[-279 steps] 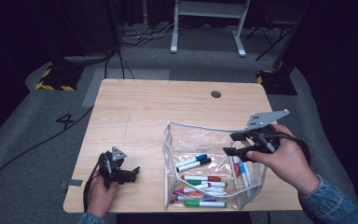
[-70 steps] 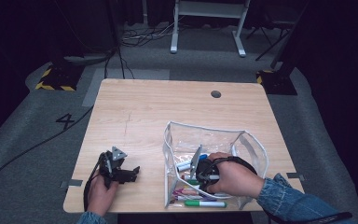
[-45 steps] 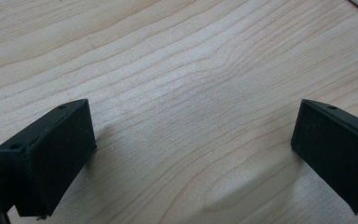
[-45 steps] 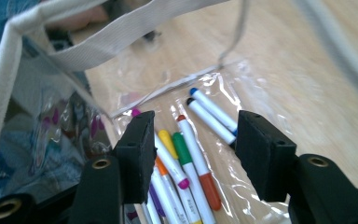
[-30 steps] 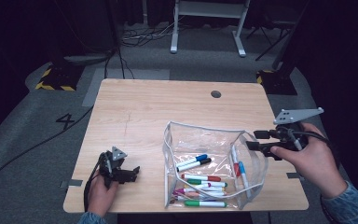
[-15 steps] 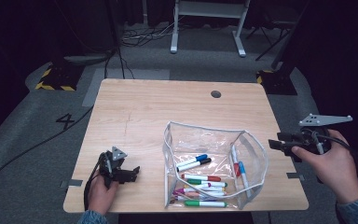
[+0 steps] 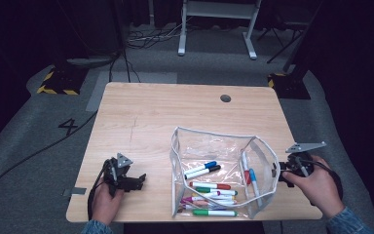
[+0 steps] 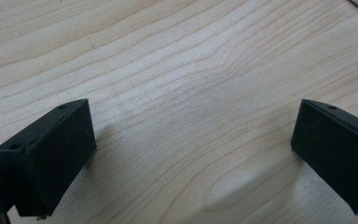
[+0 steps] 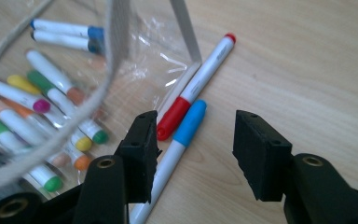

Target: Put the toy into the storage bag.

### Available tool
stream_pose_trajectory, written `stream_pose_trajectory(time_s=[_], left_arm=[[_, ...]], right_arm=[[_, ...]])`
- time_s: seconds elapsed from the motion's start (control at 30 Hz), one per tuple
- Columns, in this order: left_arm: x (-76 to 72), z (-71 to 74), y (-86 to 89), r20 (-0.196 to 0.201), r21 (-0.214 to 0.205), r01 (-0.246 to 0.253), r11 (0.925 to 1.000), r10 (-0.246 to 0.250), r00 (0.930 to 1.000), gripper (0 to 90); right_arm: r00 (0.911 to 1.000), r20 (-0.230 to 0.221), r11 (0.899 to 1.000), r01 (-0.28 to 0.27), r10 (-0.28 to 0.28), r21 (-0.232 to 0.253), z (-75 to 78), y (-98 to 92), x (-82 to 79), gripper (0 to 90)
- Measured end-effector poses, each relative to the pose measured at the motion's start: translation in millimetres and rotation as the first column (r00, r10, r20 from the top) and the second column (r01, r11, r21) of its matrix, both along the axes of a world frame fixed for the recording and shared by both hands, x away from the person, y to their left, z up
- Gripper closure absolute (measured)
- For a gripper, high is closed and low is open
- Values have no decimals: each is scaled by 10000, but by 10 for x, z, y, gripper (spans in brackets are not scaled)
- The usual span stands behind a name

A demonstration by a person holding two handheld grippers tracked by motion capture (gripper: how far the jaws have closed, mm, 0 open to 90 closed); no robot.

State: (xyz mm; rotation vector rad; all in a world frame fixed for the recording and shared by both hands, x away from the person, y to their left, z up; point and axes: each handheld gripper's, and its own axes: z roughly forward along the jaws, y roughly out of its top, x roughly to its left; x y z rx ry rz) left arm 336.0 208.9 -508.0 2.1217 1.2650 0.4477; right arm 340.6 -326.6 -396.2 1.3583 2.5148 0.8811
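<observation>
My right gripper (image 9: 193, 156) has sunk from above the desk's (image 7: 175, 117) edge to beside the clear pouch (image 7: 221, 175), jaws released and empty, lining up on the blue-capped marker (image 9: 179, 144) outside the pouch.

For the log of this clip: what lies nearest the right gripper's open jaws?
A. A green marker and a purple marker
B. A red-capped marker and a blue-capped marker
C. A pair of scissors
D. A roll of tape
B: in the right gripper view, the red-capped marker and blue-capped marker lie on the table just ahead of the right gripper, whose jaws stand open.
</observation>
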Motion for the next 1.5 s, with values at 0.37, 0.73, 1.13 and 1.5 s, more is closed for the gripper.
stream_pose_trajectory(time_s=[0.37,0.73,1.13,1.5], left_arm=[[1,-1,0,10,1,-1,10000,1,10000,0],[0,-1,-1,11,-1,-7,10000,7,10000,0],[1,-1,0,17,5,-5,10000,5,10000,0],[1,-1,1,28,18,1,10000,-1,10000,0]], right_arm=[[9937,-1092,9995,-285,265,-164,-521,86,29,546],[9911,-1283,9957,-469,364,-798,-723,130,44,618],[9931,-1142,9911,120,-273,-1324,-721,-25,76,771],[9986,-482,9993,195,-210,-323,-239,-118,15,771]])
